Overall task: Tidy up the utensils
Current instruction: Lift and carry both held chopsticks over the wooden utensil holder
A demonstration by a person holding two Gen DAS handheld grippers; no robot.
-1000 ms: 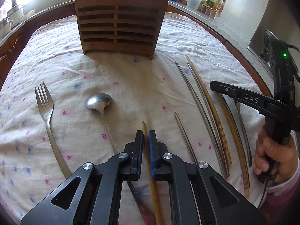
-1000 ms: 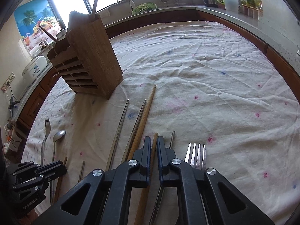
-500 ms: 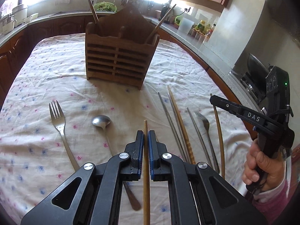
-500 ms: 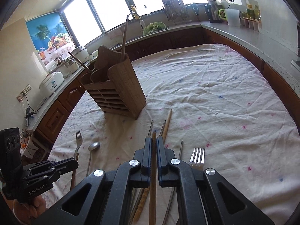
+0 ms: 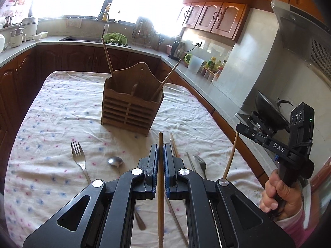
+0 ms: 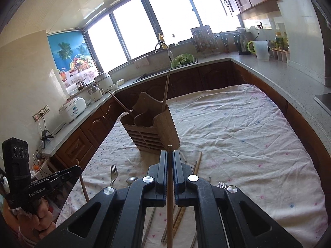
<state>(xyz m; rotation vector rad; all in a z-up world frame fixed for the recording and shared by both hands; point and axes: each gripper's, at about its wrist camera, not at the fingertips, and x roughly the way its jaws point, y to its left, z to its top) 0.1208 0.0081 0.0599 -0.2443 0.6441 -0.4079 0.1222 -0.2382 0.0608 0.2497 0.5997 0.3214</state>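
Gripping one wooden chopstick apiece, the left claw [image 5: 161, 152] and right claw [image 6: 169, 158] hang above a tabletop [image 6: 258, 144] draped in a white cloth with small pink and blue flowers, each claw's blue-lined pads pinching its stick. "DAS" reads in white on the right claw's side in the left wrist view; "GenRobot.AI" shows on the left claw in the right wrist view. The left chopstick [image 5: 160, 186] is a plain brown rod running up between the pads, its lower end cut off by the frame edge; the right chopstick [image 6: 169, 196] is paler and likewise cropped below. A slatted wooden utensil holder [image 5: 132, 107] stands upright on the cloth beyond both claws, with two wooden sticks leaning out of it. On the cloth lie a fork [image 5: 78, 159], a spoon [image 5: 115, 162], a second fork [image 5: 200, 162] and more chopsticks [image 5: 174, 146], partly hidden behind the left claw. Bottle labels on the far counter are too small to read
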